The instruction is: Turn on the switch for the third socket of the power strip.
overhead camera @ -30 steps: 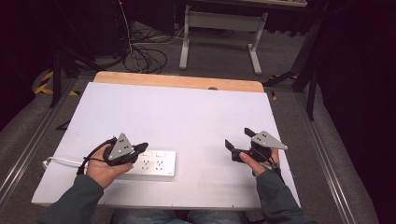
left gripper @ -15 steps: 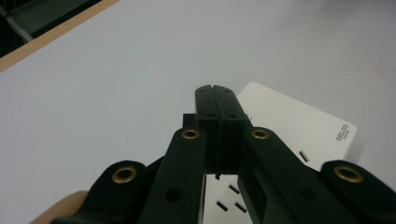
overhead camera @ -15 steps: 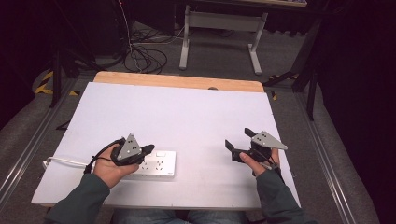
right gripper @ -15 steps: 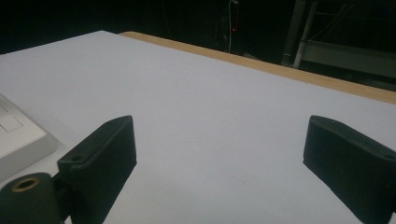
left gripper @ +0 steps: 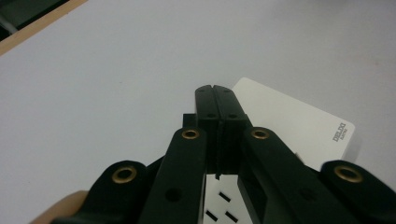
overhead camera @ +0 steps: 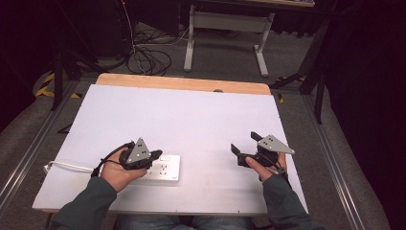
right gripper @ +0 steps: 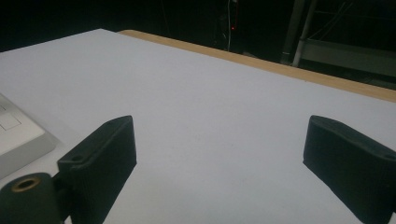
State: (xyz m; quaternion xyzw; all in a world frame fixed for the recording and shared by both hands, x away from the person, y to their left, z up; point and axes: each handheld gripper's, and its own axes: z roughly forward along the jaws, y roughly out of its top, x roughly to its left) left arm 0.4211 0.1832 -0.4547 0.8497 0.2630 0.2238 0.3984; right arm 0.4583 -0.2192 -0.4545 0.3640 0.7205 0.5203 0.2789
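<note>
The left gripper [overhead camera: 155, 155] is clenched, its jaws pressed flat together with nothing between them, poised over the left half of the one white power strip [overhead camera: 165, 167]. The right gripper [overhead camera: 242, 148], well to the right of the power strip, has its jaws spread wide over bare table [overhead camera: 191, 110]. The strip lies near the table's front edge, long axis running left to right; one white cable [overhead camera: 67, 166] leaves its left end. Hand and gripper hide that half, and whether the jaws touch it is unclear.
</note>
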